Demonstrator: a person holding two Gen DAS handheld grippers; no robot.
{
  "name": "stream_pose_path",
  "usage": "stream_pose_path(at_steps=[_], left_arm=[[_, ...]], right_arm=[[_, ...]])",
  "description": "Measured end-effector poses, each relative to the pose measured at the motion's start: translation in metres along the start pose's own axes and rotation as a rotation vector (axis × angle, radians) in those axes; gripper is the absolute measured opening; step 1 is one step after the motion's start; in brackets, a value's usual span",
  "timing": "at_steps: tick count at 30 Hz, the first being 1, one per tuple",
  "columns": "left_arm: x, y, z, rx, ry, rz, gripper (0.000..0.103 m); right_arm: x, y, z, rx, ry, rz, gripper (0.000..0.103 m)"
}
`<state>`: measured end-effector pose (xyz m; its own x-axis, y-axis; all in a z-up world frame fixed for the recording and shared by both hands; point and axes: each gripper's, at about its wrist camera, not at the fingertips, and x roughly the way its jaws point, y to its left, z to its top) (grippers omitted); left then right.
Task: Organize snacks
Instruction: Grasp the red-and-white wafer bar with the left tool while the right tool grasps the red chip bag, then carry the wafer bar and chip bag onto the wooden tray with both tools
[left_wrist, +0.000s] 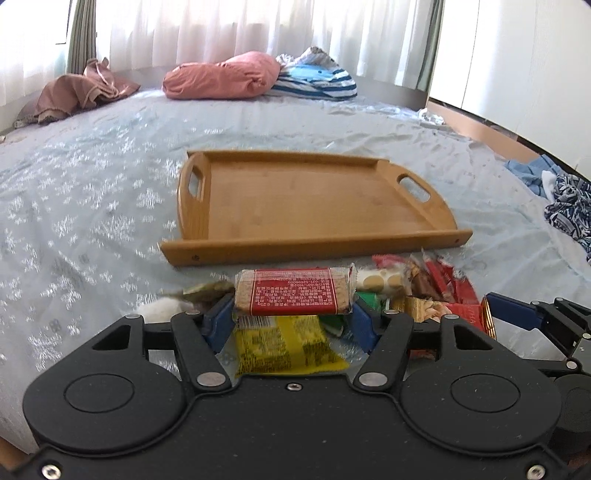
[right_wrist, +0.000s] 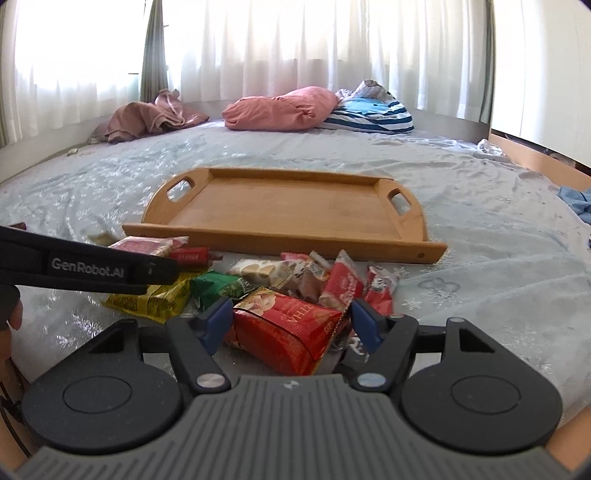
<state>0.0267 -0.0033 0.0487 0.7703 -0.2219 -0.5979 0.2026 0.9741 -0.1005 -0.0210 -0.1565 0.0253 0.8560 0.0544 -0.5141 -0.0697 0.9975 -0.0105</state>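
Observation:
My left gripper (left_wrist: 293, 314) is shut on a red-labelled cracker bar (left_wrist: 295, 291) and holds it above a yellow snack packet (left_wrist: 284, 345). A wooden tray (left_wrist: 314, 201) with handle slots lies on the bed just beyond, with nothing in it. In the right wrist view the tray (right_wrist: 288, 214) sits behind a heap of snacks. My right gripper (right_wrist: 291, 321) has its blue pads on both sides of a red snack bag (right_wrist: 291, 332) at the front of the heap. The left gripper's body (right_wrist: 85, 267) crosses the left side of that view.
Loose snacks lie in front of the tray: a green packet (right_wrist: 218, 286), small red packets (right_wrist: 343, 282) and a biscuit packet (right_wrist: 266, 271). A pink pillow (right_wrist: 280, 109), a striped cushion (right_wrist: 373, 114) and brown cloth (right_wrist: 155, 116) lie at the far end of the bed. Blue clothes (left_wrist: 569, 199) lie on the right.

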Motion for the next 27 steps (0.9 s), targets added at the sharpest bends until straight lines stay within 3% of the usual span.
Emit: stream_pose_path(at_steps=[16,27], left_arm=[[-0.001,-0.006,0.024,0.017,-0.019,-0.025,0.062],[0.027,-0.002,0.056,0.017,-0.007,-0.001,0.062]], right_arm=[[-0.017,-0.028,0.025,0.074,-0.076,-0.053,0.071],[0.023,-0.061,0.067,0.115,-0.092,-0.074,0.071]])
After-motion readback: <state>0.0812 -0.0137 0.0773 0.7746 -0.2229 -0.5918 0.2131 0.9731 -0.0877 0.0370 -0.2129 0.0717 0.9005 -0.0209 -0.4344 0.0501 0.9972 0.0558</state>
